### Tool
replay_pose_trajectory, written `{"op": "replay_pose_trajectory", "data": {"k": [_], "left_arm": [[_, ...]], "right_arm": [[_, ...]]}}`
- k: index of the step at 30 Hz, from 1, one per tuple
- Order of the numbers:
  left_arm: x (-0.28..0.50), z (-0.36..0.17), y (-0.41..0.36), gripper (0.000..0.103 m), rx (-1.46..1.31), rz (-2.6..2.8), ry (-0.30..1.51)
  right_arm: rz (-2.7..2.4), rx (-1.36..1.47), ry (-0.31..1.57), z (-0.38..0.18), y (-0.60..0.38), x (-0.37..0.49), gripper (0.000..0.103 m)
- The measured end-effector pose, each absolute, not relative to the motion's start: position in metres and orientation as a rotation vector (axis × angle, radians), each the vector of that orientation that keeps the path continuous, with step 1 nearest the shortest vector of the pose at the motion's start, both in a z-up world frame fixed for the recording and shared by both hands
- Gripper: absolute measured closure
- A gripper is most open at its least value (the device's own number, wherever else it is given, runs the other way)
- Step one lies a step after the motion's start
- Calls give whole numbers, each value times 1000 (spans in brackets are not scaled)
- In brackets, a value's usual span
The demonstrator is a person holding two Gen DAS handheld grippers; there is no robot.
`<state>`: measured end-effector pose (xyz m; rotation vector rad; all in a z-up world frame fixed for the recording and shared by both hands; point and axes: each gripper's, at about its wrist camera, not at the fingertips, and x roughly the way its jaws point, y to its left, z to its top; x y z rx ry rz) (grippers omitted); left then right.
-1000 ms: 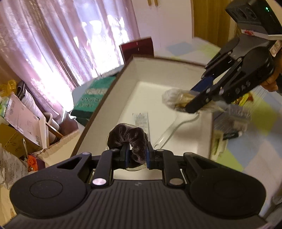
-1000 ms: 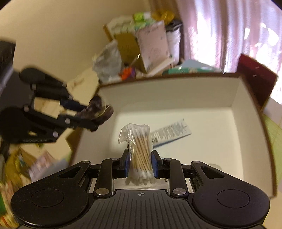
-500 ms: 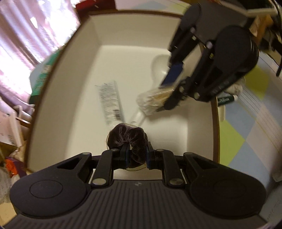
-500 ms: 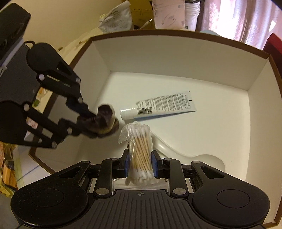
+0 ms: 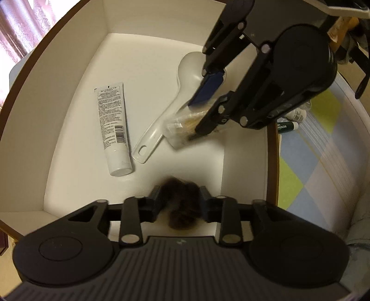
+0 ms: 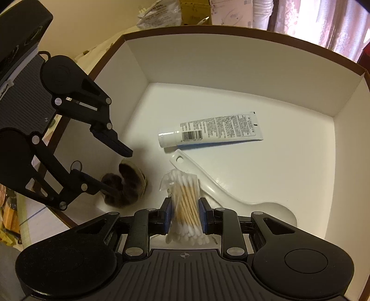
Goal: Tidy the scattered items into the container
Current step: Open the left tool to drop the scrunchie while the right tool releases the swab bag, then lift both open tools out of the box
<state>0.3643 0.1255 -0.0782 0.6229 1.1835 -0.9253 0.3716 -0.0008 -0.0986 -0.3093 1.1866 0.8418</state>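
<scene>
A white box with a brown rim (image 5: 57,92) (image 6: 231,69) holds a white tube (image 5: 113,125) (image 6: 215,130) and a white plastic spoon (image 5: 166,108) (image 6: 231,192). My left gripper (image 5: 180,194) (image 6: 118,170) points down into the box's near corner. Its jaws are opening, and the dark brown scrunchie (image 5: 180,208) (image 6: 126,187) sits blurred between them, loose from the upper finger. My right gripper (image 6: 185,210) (image 5: 194,120) is shut on a clear bag of cotton swabs (image 6: 185,203) (image 5: 182,129), low over the spoon handle.
Small bottles (image 5: 291,122) lie just outside the box's right wall on a checked mat (image 5: 312,150). Bags and cardboard boxes (image 6: 161,14) are piled beyond the far wall, with curtains (image 6: 323,23) behind.
Both grippers have come down into the box and tilted steeply downward. The left jaws have parted and the scrunchie has slipped loose. The right grip on the swabs is unchanged.
</scene>
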Motion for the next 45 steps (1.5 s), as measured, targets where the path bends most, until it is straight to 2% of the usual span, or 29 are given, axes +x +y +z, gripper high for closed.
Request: {"op": "replay_pose_trajectory", "data": {"k": [5, 6, 7, 8, 15, 19, 20, 21, 22, 24, 26, 29, 40, 45], "left_arm": [[365, -73, 127, 65, 615, -906, 1177], [365, -72, 127, 64, 613, -901, 1177], [364, -71, 127, 62, 613, -895, 1175], [364, -70, 127, 61, 612, -889, 1173], [360, -65, 127, 60, 603, -854, 1172], [355, -60, 126, 47, 602, -836, 1159], [353, -59, 126, 42, 603, -830, 1155], [352, -57, 125, 40, 604, -825, 1151], [351, -56, 125, 36, 604, -820, 1148], [349, -53, 125, 32, 604, -807, 1143], [348, -49, 125, 22, 604, -785, 1134], [346, -42, 125, 17, 598, -756, 1124], [326, -12, 125, 9, 587, -640, 1077], [313, 1, 127, 9, 570, -579, 1057]], "right_arm": [[874, -301, 1209, -96, 2, 371, 72], [877, -300, 1211, -95, 3, 370, 49], [874, -297, 1201, -93, 3, 369, 21], [873, -293, 1180, -90, 3, 367, 19], [859, -291, 1175, -77, 4, 366, 19], [815, -306, 1182, -75, -1, 365, 17], [799, -319, 1175, -74, -2, 364, 13], [779, -332, 1161, -73, -3, 363, 3], [764, -341, 1140, -71, -4, 361, 0], [755, -341, 1117, -67, -5, 357, 0], [734, -337, 1106, -62, -7, 354, 0], [701, -352, 1095, -57, -10, 349, 0], [655, -364, 1029, -29, -23, 328, 0], [660, -368, 992, -16, -30, 312, 0]]}}
